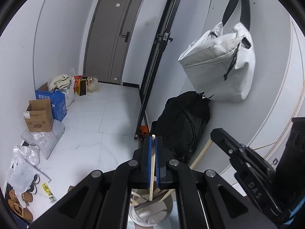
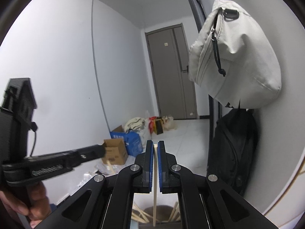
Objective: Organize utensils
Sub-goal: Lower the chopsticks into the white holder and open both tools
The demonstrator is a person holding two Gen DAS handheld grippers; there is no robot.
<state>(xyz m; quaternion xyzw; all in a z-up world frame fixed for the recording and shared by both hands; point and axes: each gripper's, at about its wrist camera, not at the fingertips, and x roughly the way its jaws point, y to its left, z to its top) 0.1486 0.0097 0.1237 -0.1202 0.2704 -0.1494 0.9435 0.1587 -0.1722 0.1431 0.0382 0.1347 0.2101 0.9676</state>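
**Both grippers pinching one chopstick each, above the holder**

While raised over the utensil cup, both tools loaded with a single stick.

Left gripper (image 1: 153,139): blue-padded jaws pressed together on a pale wooden chopstick (image 1: 152,164). Stick thin, light tan, unpainted, round blunt tip poking just past the fingertips, running straight down between the pads, lower end free just above the white container (image 1: 144,217). Slight tilt, tip up and away from the camera.

Right gripper (image 2: 155,144): jaws likewise clamped, narrow gap filled by a second chopstick (image 2: 154,181). Same look: slim, cream-coloured wood, squared pale tip level with the fingertips, long shaft hanging nearly plumb toward the container below. Lower end lost at the frame edge, cannot tell whether touching anything.

Container under both tools: more pale sticks (image 2: 140,214) of the same kind leaning at mixed angles inside, seen through the gap in each gripper frame. Grey inside, white rim in the left view; shape only partly visible.

Cross views: right tool seen at the right of the left wrist view, stick angled down from it; left tool seen at the left of the right wrist view, hand (image 2: 36,204) wrapped around its grip.

Background: grey door (image 1: 114,38), white tiled floor (image 1: 91,114), cardboard box (image 1: 39,118), blue box (image 1: 55,101), white bag (image 1: 219,63) hung on the wall, black backpack (image 1: 183,122) beneath it.
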